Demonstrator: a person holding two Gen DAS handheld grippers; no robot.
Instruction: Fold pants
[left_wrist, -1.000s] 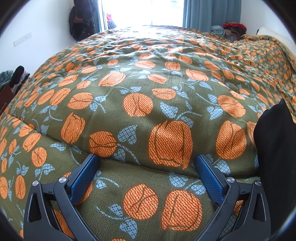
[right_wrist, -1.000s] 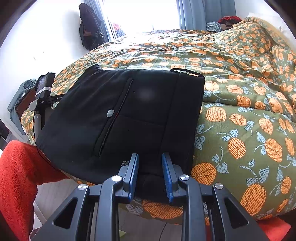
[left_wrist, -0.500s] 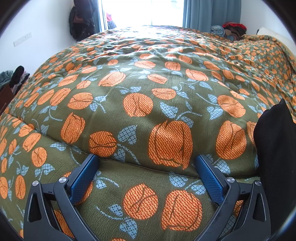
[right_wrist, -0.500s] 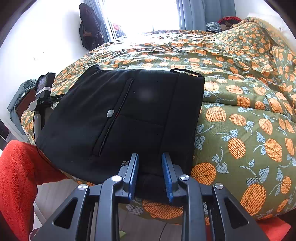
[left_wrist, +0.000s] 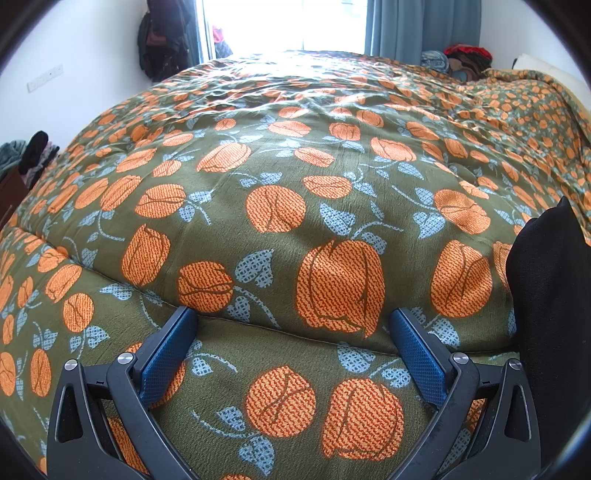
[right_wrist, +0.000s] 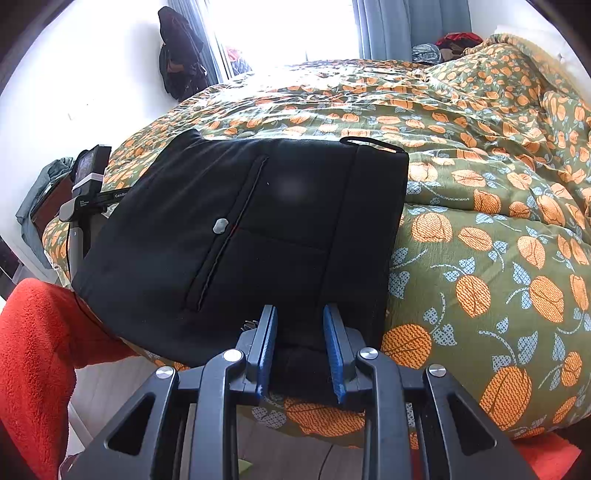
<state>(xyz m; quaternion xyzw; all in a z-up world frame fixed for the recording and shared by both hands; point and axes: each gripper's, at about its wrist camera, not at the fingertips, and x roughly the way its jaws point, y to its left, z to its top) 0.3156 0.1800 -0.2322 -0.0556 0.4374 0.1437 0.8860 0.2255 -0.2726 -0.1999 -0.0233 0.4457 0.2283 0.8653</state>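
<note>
Pants (right_wrist: 258, 236) lie as a compact black rectangle at the near edge of the bed (right_wrist: 480, 229); folding looks nearly finished. Right gripper (right_wrist: 300, 332) pinches their near edge. Left gripper (left_wrist: 291, 328) spread wide, empty, over bare quilt beside them.

left tool (left_wrist: 291, 325) spread wide | right tool (right_wrist: 300, 325) clamped on pants (right_wrist: 258, 221)

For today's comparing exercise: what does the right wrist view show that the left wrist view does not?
Only the right wrist view shows the folded black pants whole, the right gripper shut on their near edge, and a red sleeve. Only the left wrist view shows the left gripper open over bare bedspread. Both share the bedspread, the window and some of the pants.
</note>
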